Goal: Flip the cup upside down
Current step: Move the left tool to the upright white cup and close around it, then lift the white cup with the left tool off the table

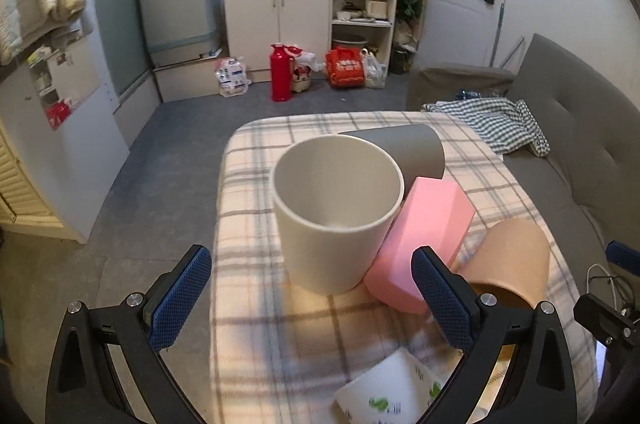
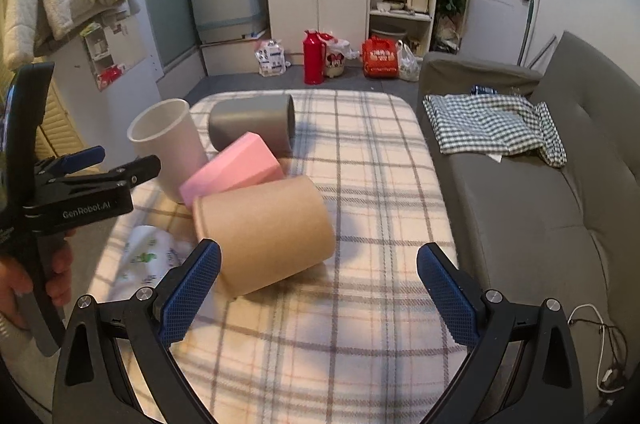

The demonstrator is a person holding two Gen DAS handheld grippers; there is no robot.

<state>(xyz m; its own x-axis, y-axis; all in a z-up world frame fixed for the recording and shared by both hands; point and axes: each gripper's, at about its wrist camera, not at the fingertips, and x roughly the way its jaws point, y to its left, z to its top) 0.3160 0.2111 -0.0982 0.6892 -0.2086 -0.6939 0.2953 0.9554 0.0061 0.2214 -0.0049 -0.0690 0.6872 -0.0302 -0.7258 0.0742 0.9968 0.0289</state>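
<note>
A cream cup (image 1: 336, 208) stands upright, mouth up, on the plaid-covered table (image 1: 256, 324); it also shows in the right wrist view (image 2: 170, 148). A pink cup (image 1: 420, 244) lies on its side against it, also seen from the right (image 2: 232, 170). A grey cup (image 1: 404, 148) lies on its side behind (image 2: 252, 124). A tan cup (image 2: 264, 232) lies on its side at the right (image 1: 512, 260). My left gripper (image 1: 312, 300) is open and empty, just short of the cream cup. My right gripper (image 2: 318, 296) is open and empty, just short of the tan cup.
A white printed packet (image 1: 392, 396) lies on the table's near edge. A grey sofa (image 2: 540, 204) with a checked cloth (image 2: 496, 128) stands to the right. The table's left edge drops to the floor (image 1: 160, 160). Cabinets and a red flask (image 1: 280, 72) stand far back.
</note>
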